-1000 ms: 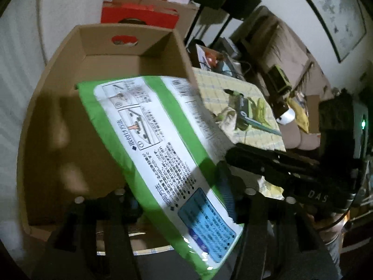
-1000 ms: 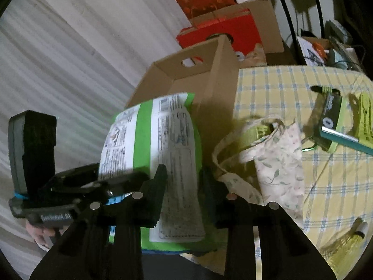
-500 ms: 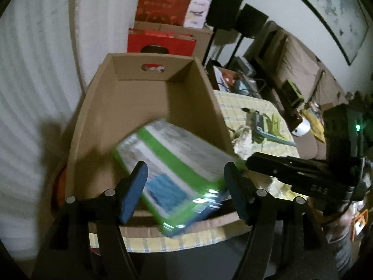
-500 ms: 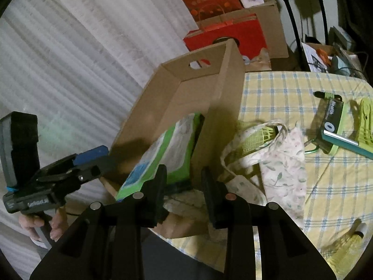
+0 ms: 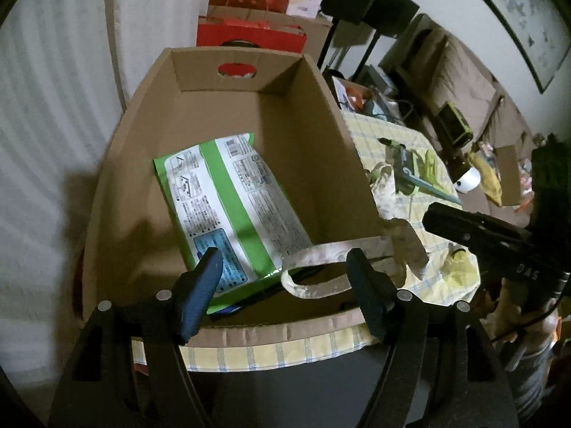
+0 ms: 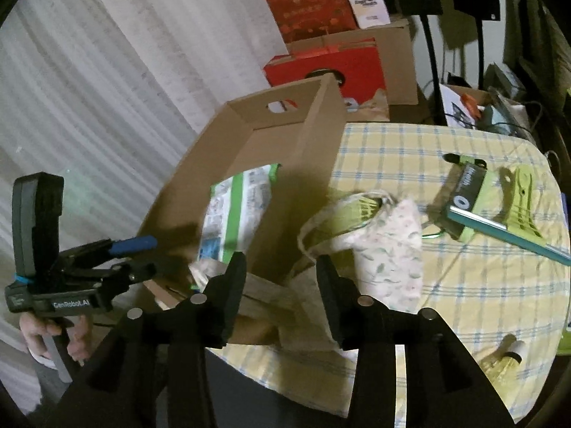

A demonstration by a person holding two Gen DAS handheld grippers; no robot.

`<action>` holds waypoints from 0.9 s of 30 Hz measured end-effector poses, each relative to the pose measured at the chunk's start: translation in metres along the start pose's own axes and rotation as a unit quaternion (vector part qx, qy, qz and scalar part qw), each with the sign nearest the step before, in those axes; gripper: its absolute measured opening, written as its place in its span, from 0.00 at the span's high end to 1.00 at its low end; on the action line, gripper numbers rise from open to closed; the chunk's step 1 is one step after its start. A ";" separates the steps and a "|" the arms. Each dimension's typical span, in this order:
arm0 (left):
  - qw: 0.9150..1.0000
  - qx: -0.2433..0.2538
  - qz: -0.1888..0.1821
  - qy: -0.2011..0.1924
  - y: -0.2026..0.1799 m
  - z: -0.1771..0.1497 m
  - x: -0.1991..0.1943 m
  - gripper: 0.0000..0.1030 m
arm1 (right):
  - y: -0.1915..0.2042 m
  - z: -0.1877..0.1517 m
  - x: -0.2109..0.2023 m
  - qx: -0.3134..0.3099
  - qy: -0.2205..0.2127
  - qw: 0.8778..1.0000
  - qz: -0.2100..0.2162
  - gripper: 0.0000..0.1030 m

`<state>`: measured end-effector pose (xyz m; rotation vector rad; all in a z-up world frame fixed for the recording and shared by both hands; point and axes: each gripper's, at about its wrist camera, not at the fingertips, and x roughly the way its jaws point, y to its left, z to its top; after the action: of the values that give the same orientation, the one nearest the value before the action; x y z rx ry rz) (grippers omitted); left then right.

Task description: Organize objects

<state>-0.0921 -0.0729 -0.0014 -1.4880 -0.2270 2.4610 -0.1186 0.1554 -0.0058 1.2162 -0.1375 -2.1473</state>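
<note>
Green pack dropped into box; both grippers now empty.

The green-and-white pack lies flat inside the cardboard box, no longer held up over it. Left gripper has just spread wide, nothing between the jaws; right gripper has just been opening, empty, above the box corner beside the floral cloth bag. One item stowed, the bag likely next.
</note>
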 end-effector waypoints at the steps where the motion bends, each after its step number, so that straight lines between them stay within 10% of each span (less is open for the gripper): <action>1: 1.000 0.000 -0.004 0.001 -0.001 0.000 0.001 0.33 | -0.002 0.000 0.000 0.002 0.000 1.000 0.001 0.57; 27: 0.997 0.052 -0.045 -0.016 -0.079 -0.014 0.007 0.23 | -0.059 -0.039 -0.067 0.027 -0.042 0.994 -0.098 0.44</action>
<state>-0.0716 0.0042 0.0068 -1.3669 -0.1665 2.3878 -0.0926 0.2493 -0.0019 1.2123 -0.1167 -2.3808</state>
